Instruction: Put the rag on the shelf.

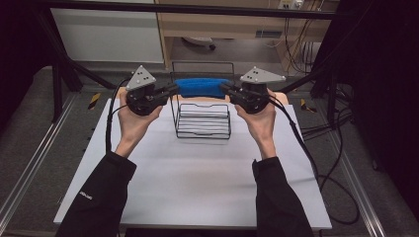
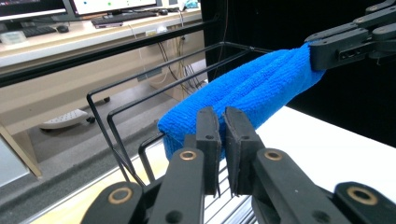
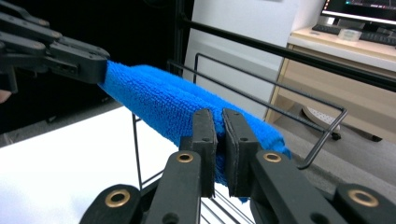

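Note:
A folded blue cloth (image 1: pixel 201 88) hangs stretched between my two grippers, above a black wire rack (image 1: pixel 203 121) on the white table (image 1: pixel 197 173). My left gripper (image 1: pixel 174 89) is shut on the cloth's left end, and my right gripper (image 1: pixel 226 89) is shut on its right end. In the left gripper view the jaws of the left gripper (image 2: pixel 222 122) pinch the blue cloth (image 2: pixel 243 95), with the other gripper clamped on its far end. The right gripper view shows the right gripper (image 3: pixel 219 122) closed on the blue cloth (image 3: pixel 163 100) next to the rack's top wires (image 3: pixel 280 105).
The rack stands at the table's far middle, with tall wire loops behind its slotted base. Cables (image 1: pixel 316 163) trail from both grippers over the table sides. A desk with monitors (image 2: pixel 70 23) lies beyond the table.

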